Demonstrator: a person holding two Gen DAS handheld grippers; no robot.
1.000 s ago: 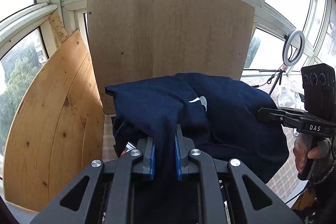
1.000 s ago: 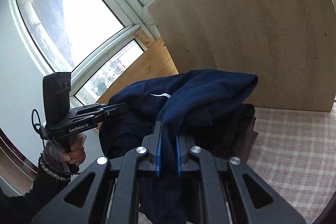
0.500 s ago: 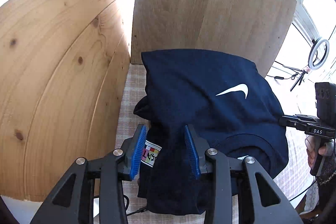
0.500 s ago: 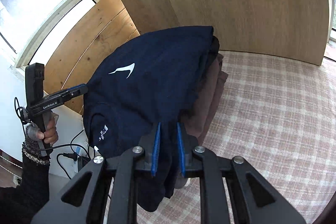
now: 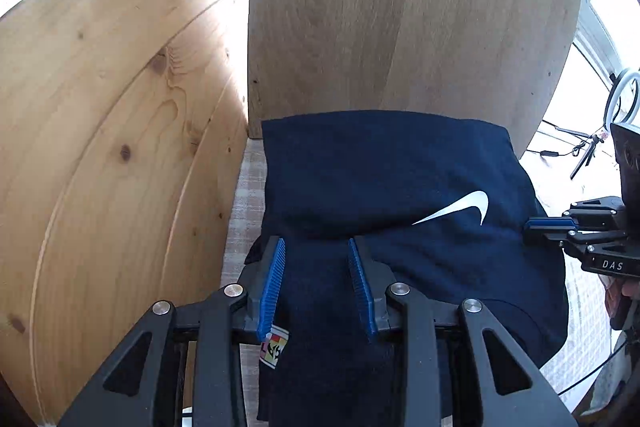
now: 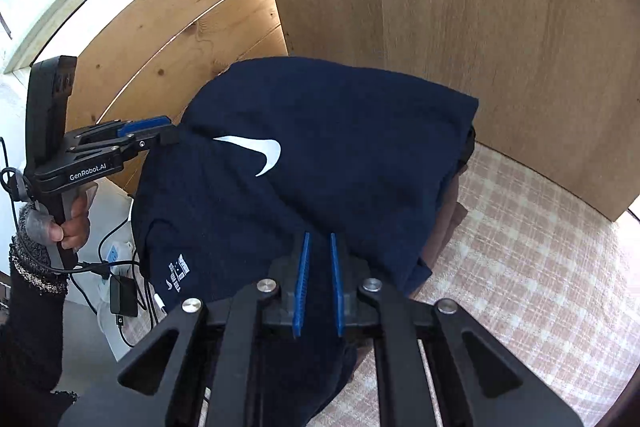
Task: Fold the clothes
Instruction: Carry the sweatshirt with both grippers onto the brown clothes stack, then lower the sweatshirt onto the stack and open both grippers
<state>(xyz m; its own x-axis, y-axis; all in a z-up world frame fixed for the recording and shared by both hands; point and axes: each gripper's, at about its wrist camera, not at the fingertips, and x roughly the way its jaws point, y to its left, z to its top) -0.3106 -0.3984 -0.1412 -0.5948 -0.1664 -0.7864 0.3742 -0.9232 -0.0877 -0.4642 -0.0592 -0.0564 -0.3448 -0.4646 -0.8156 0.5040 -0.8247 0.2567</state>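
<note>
A navy T-shirt (image 5: pixel 380 167) with a white swoosh lies folded on top of a clothes pile, against the wooden boards. My left gripper (image 5: pixel 316 243) is at its near left edge. The blue pads stand apart, with cloth lying loose between them and a small label (image 5: pixel 274 347) below. From the right wrist view, the left gripper (image 6: pixel 160 131) touches the T-shirt (image 6: pixel 340 131) at its left side. My right gripper (image 6: pixel 320 235) is at the near right edge, its jaws closing narrowly on a fold of the navy cloth. In the left wrist view the right gripper (image 5: pixel 532 227) is at the shirt's right edge.
A brown garment (image 6: pixel 444 227) shows under the shirt. The pile rests on a pink checked cloth (image 6: pixel 540 247). An upright plywood board (image 5: pixel 400 27) and a pine board (image 5: pixel 100 107) hem in the back and left. Cables and an adapter (image 6: pixel 120 295) lie below on the left. A ring light (image 5: pixel 620 95) stands at the far right.
Both grippers came down with the shirt, which hung bunched a second ago and now lies flat on the pile. The left jaws have spread apart; the right ones stay narrow on the cloth.
</note>
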